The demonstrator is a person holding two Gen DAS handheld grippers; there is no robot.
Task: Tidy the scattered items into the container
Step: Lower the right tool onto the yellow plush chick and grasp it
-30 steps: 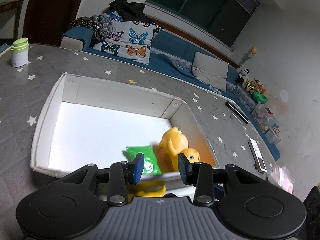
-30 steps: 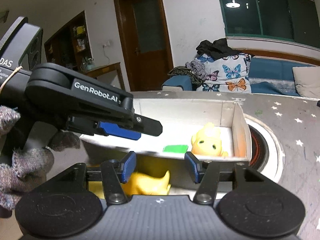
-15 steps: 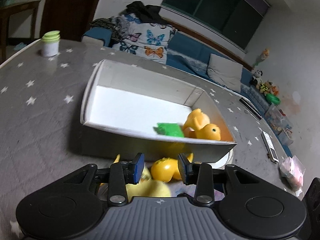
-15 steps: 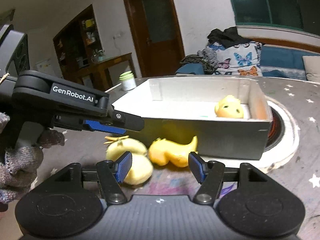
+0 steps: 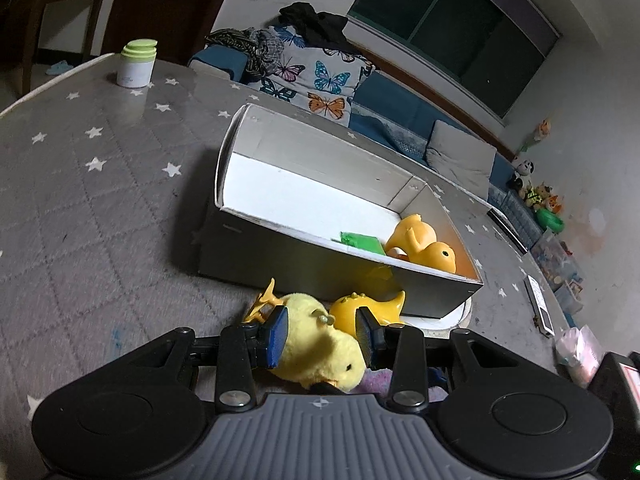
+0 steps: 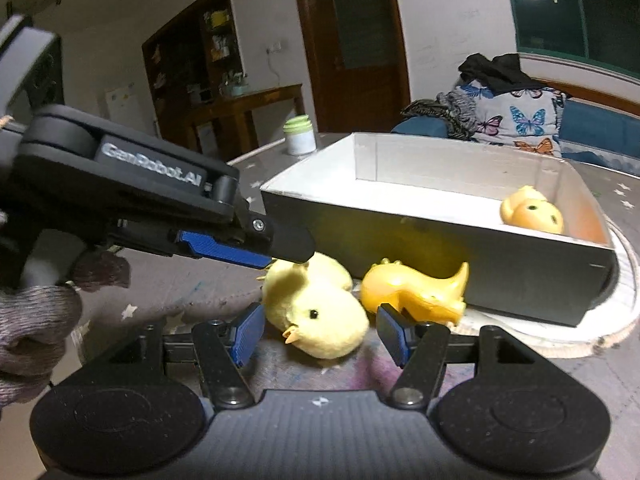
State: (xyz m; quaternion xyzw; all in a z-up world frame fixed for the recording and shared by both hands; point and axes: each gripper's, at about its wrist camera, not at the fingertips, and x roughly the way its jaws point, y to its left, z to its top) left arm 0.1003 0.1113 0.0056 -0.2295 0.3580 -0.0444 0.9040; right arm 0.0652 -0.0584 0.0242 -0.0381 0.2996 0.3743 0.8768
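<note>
A white open box (image 5: 280,160) (image 6: 440,184) stands on the star-patterned table. Inside it lie an orange-yellow duck (image 5: 424,244) (image 6: 532,212) and a green packet (image 5: 360,240). In front of the box lie a fluffy yellow chick (image 5: 320,348) (image 6: 316,312) and a yellow rubber dinosaur (image 5: 368,308) (image 6: 416,288). My left gripper (image 5: 322,336) is open with its pads on either side of the chick's body; in the right wrist view it reaches in from the left over the chick (image 6: 240,244). My right gripper (image 6: 320,334) is open and empty, just in front of the chick.
A white jar with a green lid (image 5: 136,64) (image 6: 300,136) stands at the table's far edge. A remote (image 5: 540,308) and a pink bag (image 5: 576,352) lie at the right. A round white plate (image 6: 624,300) sits under the box's right end. A sofa stands behind.
Both grippers have pulled back and down from over the box to the table in front of it. The left gripper now straddles the chick; the right gripper has opened wider.
</note>
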